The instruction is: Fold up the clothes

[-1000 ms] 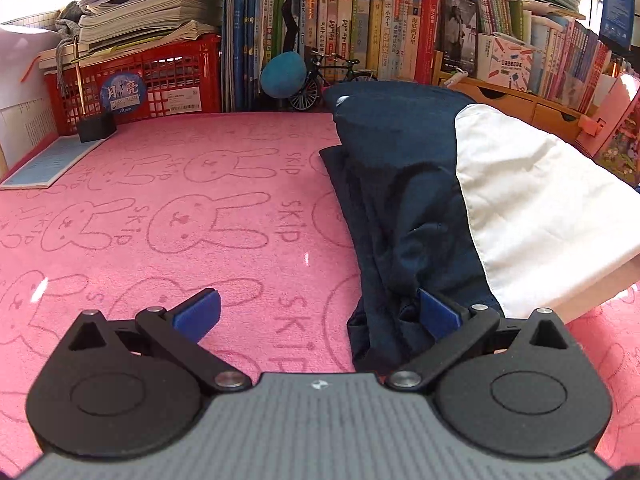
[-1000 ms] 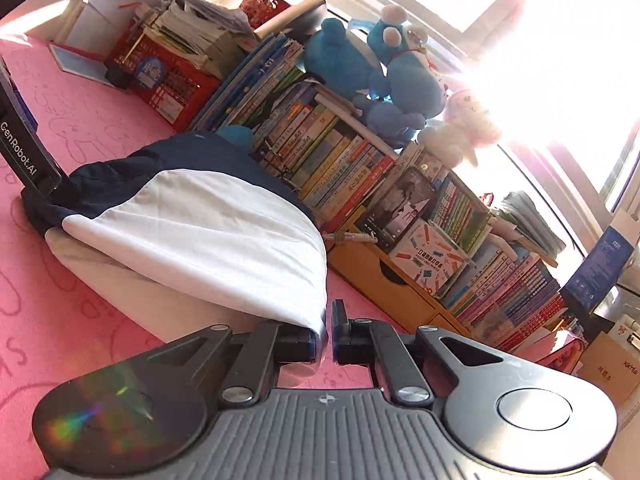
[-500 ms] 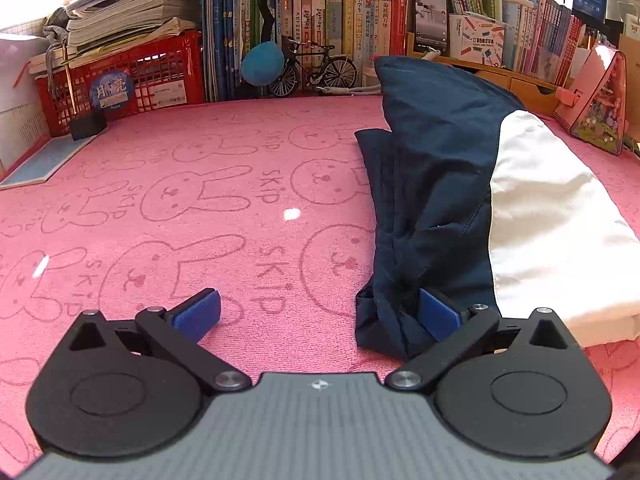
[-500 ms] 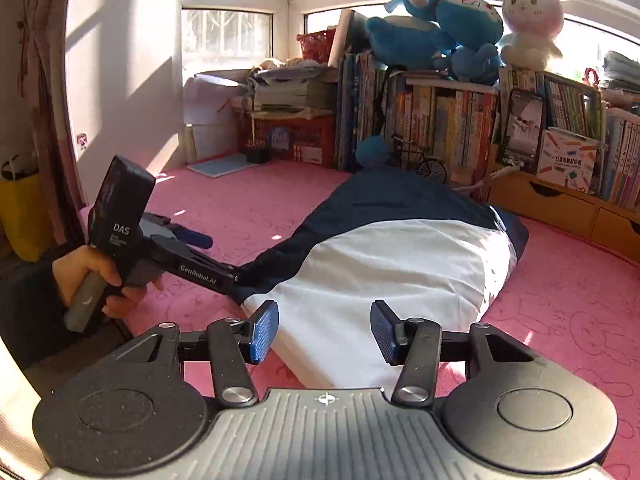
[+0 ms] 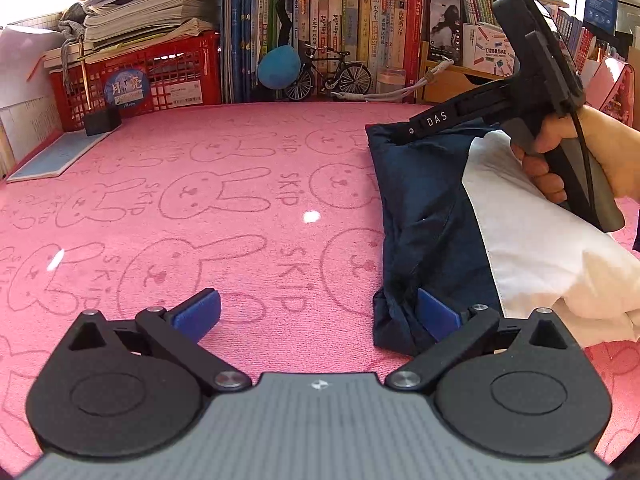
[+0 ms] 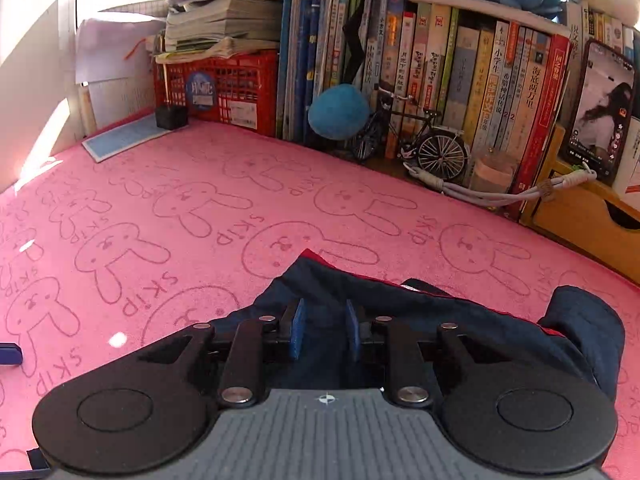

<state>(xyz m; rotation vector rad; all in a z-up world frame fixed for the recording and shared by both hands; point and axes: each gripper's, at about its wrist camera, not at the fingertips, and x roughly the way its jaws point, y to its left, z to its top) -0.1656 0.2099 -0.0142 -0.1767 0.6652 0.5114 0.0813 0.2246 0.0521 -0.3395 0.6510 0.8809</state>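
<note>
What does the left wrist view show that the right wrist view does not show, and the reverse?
Only the left wrist view shows the garment's white panel, the hand holding the right gripper's handle, and the open left gripper.

Only the right wrist view shows the right gripper, its jaws closing around the navy edge of the garment.

Both show the pink rabbit mat, red basket and toy bicycle.

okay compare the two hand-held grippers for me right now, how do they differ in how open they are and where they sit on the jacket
The left hand-held gripper stands wide open; the right hand-held gripper has its jaws much nearer each other, and they are closing. The left has only its right pad against the near edge of the navy and white jacket, with pink mat between its jaws; the right has navy cloth at the jacket's far end between its pads. Both have black linkages and blue pads.
</note>
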